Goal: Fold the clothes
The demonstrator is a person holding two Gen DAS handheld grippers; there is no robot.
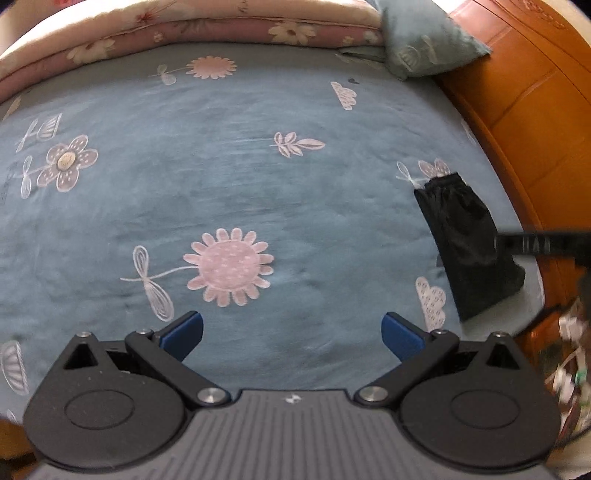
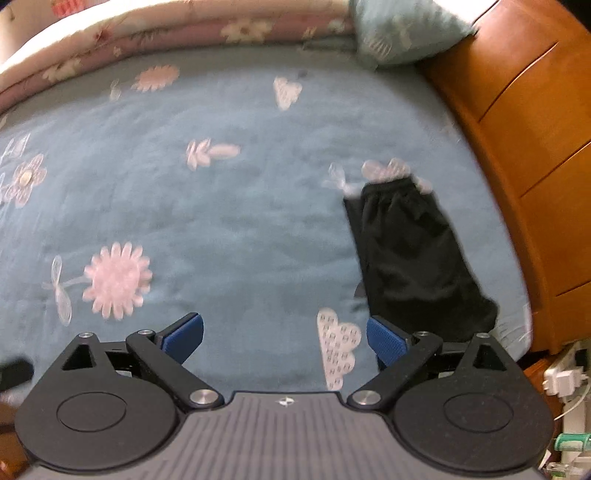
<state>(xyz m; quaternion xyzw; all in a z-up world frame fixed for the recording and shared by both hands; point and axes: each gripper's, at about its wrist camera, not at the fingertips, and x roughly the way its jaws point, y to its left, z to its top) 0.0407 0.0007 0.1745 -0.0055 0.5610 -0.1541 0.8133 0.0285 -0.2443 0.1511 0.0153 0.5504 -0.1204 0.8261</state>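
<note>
Folded black shorts (image 2: 410, 254), floral blue bedsheet (image 2: 240, 221), no legible writing

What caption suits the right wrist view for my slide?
Open right tool hovers over a blue floral bedsheet, folded black garment lying ahead.

I see a blue flower-printed bedsheet (image 1: 229, 177), an orange wooden headboard (image 1: 528, 96), and a folded pink floral quilt (image 1: 177, 33) at the far edge.

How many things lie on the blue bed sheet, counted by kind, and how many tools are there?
Black folded garment: 1
Blue-green pillow at the far edge: 1
Folded floral quilt along the far edge: 1
Tools, both open and holding nothing: 2, the left tool and the right tool
Total: 5
</note>
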